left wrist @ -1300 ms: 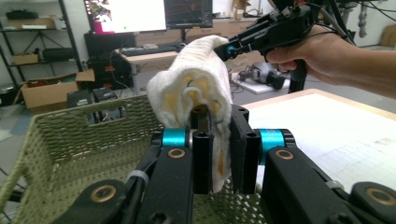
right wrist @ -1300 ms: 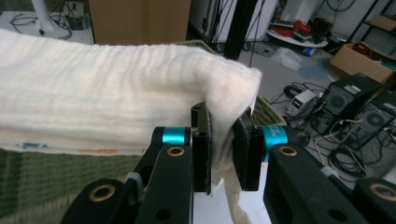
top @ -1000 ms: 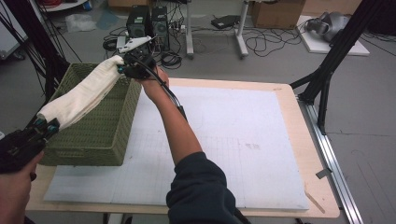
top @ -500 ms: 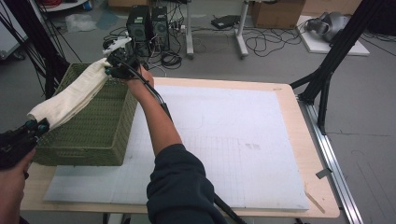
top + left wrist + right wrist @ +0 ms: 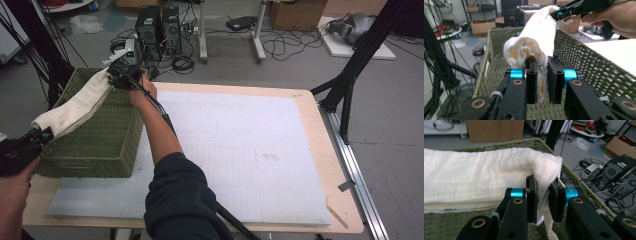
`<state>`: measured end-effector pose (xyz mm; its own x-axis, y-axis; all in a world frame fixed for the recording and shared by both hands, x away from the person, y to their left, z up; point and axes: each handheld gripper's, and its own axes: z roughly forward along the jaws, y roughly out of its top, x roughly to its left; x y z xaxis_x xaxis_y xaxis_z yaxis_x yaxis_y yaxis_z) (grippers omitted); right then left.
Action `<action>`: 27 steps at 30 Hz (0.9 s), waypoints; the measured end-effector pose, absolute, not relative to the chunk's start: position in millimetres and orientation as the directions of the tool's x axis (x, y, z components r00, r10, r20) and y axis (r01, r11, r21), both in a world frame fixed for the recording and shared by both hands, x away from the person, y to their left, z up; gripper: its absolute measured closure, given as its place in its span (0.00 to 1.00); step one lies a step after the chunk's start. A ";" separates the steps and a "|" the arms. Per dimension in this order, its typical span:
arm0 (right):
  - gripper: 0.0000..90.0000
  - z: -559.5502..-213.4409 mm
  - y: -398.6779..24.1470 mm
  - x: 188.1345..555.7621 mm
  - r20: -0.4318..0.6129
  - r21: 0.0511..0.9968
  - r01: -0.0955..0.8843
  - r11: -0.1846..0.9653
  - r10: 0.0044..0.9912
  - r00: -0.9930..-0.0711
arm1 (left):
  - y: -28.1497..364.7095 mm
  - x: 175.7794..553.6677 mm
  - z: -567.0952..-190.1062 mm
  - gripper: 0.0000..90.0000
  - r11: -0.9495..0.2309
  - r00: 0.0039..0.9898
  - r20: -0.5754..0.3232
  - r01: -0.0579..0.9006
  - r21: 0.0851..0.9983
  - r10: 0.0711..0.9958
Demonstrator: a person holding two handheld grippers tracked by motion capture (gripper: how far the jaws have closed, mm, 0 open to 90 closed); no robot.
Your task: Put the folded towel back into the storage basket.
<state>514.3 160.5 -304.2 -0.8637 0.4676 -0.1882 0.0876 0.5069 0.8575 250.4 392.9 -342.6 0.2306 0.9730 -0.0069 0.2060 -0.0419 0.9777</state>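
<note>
Two grippers hold one folded white towel [image 5: 75, 106] stretched between them over a green woven basket [image 5: 100, 145]. The left gripper [image 5: 35, 136] is seen at the near left corner of the basket, its jaws narrowed and clamped on one bunched end of the towel [image 5: 534, 53]. The right gripper [image 5: 120, 70] is reached across to the far rim, its jaws likewise pinched tight on the other end [image 5: 499, 177], with a loose flap hanging below them. The towel's long axis is laid from the near left corner to the far right corner, roughly along the basket's length, and the cloth is held just above the open top, so the move judged to come is straight down (both hands together, to keep it flat). Neither hand is nearer; each already has its end. The basket is set on the left edge of a pale mat [image 5: 240, 150] that covers a wooden table [image 5: 325, 150]. Beyond the table a grey floor with cables, two computer towers [image 5: 157, 25] and cardboard boxes is seen
</note>
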 end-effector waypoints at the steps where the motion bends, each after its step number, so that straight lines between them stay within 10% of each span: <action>1: 0.87 -305.9 162.5 514.3 -0.198 0.850 0.084 0.520 0.463 -0.864 | 393.5 252.1 -346.0 0.86 -0.042 0.228 -0.011 0.227 0.973 0.974; 8: 0.57 -319.9 163.6 515.6 -0.179 0.829 0.123 0.545 0.468 -0.866 | 396.5 244.1 -338.8 0.47 -0.039 0.188 0.002 0.194 0.980 0.982; 27: 0.28 -296.7 46.7 474.3 -0.056 0.899 0.154 0.409 0.457 -0.888 | 356.6 244.7 -330.6 0.21 0.023 0.370 -0.078 0.151 0.988 0.926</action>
